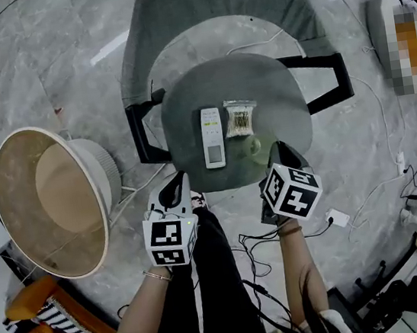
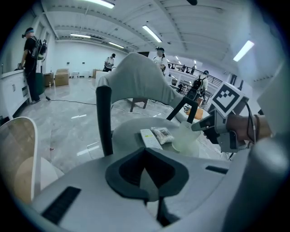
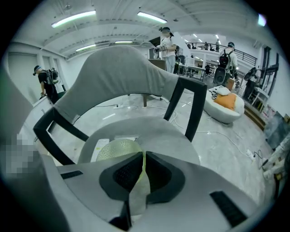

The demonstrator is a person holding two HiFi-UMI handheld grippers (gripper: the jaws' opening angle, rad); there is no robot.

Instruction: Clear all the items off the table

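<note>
A small round grey table (image 1: 259, 85) carries a white remote (image 1: 212, 136), a clear packet of brown sticks (image 1: 239, 118) and a pale green, see-through dish (image 1: 255, 150). My right gripper (image 1: 280, 152) is at the table's near right edge, shut on the dish's thin rim (image 3: 141, 170). In the right gripper view the dish's textured body (image 3: 115, 148) lies just ahead of the jaws, with the remote (image 3: 99, 147) beyond it. My left gripper (image 1: 173, 190) hovers at the near left edge, shut and empty. Its own view shows the remote (image 2: 149, 138), packet (image 2: 162, 134) and dish (image 2: 183, 141) ahead.
A grey chair with black arms (image 1: 208, 0) stands behind the table. A large white round basket with a beige inside (image 1: 51, 199) sits on the floor to the left. Cables (image 1: 367, 201) trail over the floor on the right, near a grey beanbag (image 1: 385, 29).
</note>
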